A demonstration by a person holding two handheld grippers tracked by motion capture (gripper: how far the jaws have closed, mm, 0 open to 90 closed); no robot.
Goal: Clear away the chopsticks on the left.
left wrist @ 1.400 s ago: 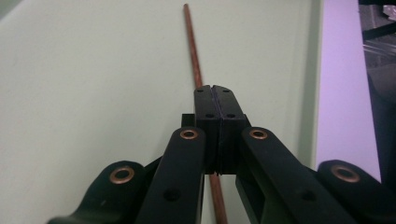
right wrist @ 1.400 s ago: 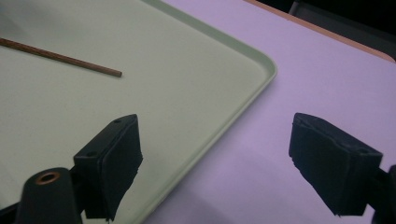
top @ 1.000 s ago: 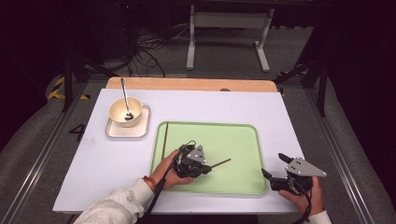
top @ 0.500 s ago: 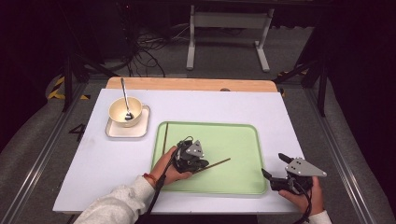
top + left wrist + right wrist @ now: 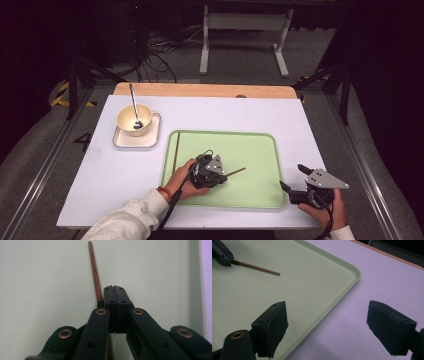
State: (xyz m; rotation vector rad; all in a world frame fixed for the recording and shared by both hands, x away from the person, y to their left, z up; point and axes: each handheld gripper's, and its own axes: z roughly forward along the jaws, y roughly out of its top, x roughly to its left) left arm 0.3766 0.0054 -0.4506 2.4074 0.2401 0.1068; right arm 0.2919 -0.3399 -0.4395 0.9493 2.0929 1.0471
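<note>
Chopstick point(image 5: 95, 272) lies on the green tray point(image 5: 250, 145), and I have my left gripper point(image 5: 220, 176) clamped down over it — jaws pressed together, the stick running beside and under the pads. A second chopstick point(image 5: 176, 150) rests along the tray's left rim. My right gripper point(image 5: 295, 180) hovers at the tray's near right corner — jaws wide apart, holding nothing.

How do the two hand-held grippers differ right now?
The left hand-held gripper sits over the green tray; the right hand-held gripper hovers at the tray's corner, partly over the white table. The left's jaws are pressed together beside a brown chopstick; the right's stand wide open, empty. Both are black with trailing cables.
</note>
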